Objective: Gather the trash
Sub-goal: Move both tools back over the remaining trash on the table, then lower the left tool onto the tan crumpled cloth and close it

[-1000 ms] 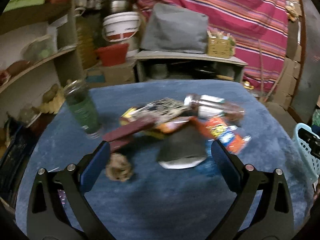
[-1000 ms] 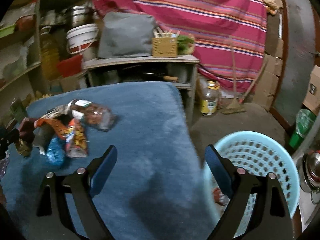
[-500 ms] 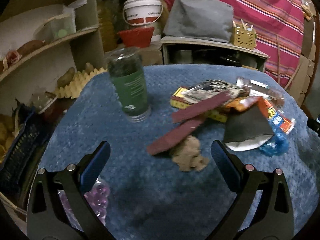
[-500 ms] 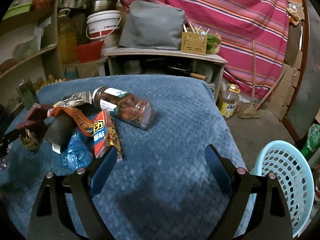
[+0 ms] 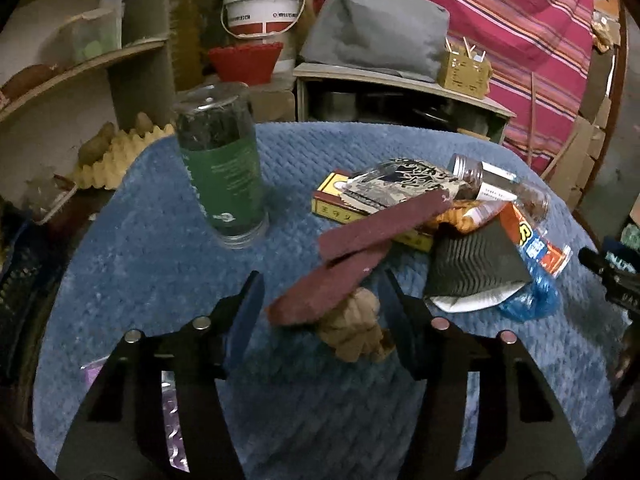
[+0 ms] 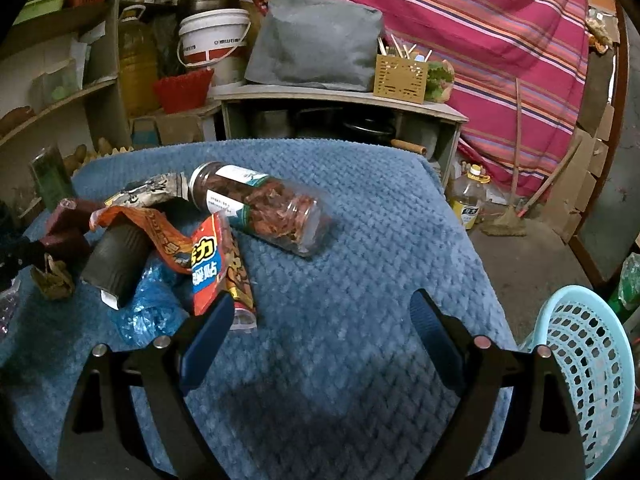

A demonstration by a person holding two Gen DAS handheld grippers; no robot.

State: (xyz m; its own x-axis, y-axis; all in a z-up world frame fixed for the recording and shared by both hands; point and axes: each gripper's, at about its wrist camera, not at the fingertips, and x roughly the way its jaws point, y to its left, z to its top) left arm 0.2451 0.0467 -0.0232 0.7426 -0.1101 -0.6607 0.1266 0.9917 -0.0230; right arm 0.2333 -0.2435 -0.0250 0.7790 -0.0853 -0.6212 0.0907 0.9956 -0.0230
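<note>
The left gripper (image 5: 320, 300) was closing its jaws around a crumpled brown paper wad (image 5: 354, 334) and the near end of a maroon strip (image 5: 324, 288) on the blue counter (image 5: 160, 260); the pads did not yet press. The right gripper (image 6: 322, 322) held its jaws wide open and empty, the wrapper pile (image 6: 208, 264) just left of them, the light blue basket (image 6: 592, 364) right.

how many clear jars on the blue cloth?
2. green-label jar stands upright at the left; jar of reddish pieces lies on its side behind the wrapper pile. More could be hidden.
</note>
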